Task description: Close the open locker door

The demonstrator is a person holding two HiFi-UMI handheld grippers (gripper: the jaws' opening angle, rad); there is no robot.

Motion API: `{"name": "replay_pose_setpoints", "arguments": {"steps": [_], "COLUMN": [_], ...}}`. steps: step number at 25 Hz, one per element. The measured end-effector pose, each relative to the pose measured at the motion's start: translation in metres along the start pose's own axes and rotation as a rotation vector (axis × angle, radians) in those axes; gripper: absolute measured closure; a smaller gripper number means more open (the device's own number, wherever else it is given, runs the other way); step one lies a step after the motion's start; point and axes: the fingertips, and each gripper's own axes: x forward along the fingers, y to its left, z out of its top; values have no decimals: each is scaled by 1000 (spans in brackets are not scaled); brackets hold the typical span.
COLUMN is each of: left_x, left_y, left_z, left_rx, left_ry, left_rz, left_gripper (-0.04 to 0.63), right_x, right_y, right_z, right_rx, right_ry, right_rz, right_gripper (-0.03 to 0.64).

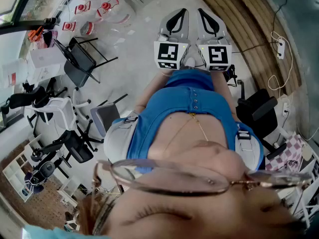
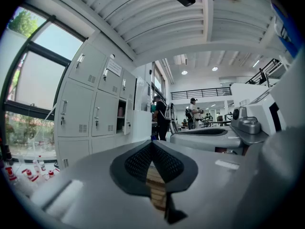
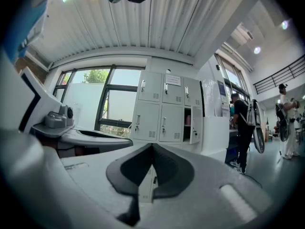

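Left gripper view looks along the left tongs [image 2: 152,144]. Its two jaws are clenched: the dark pads meet at the tip and nothing is between them. The right gripper view gives the same for the right tongs [image 3: 153,148], with two jaws pressed together and empty.

In the head view the two tongs are side by side, close to each other, in front of the person's blue top [image 1: 192,108]. Each one carries one cube with square markers, the left marker cube [image 1: 169,55] and the right marker cube [image 1: 215,55], so two cubes in all.

Farther out in the right gripper view stands a bank of white lockers [image 3: 157,111], well apart from both tongs. Exactly one door is not shut. This open locker door [image 3: 195,125] is swung out at the right edge of its compartment [image 3: 187,123]. Inside the compartment is something pinkish, too small to tell what. In the same row I count two shut doors to the left of it. The three doors in the row above are also shut. A large window [image 3: 93,101] is to the left of the lockers.

To the right of the lockers two persons stand on the floor. One is a person in dark clothes [image 3: 242,128] with a bag on the back. The other is a person with a cap [image 3: 286,123] farther away.
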Motion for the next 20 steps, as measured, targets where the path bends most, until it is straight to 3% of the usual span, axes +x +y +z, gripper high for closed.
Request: {"name": "replay_pose_setpoints", "arguments": {"steps": [10, 20], "left_x": [28, 122], "left_y": [15, 85], "left_z": [0, 10], "left_rx": [-57, -66], "left_ry": [6, -22], "left_rz": [-49, -106], "left_gripper": [600, 600], "right_x": [28, 136], "right_y": [-23, -65], "right_z": [-9, 0], "right_rx": [42, 5], "right_ry": [-7, -35], "right_rz": [-52, -87], "right_gripper": [615, 615]}}
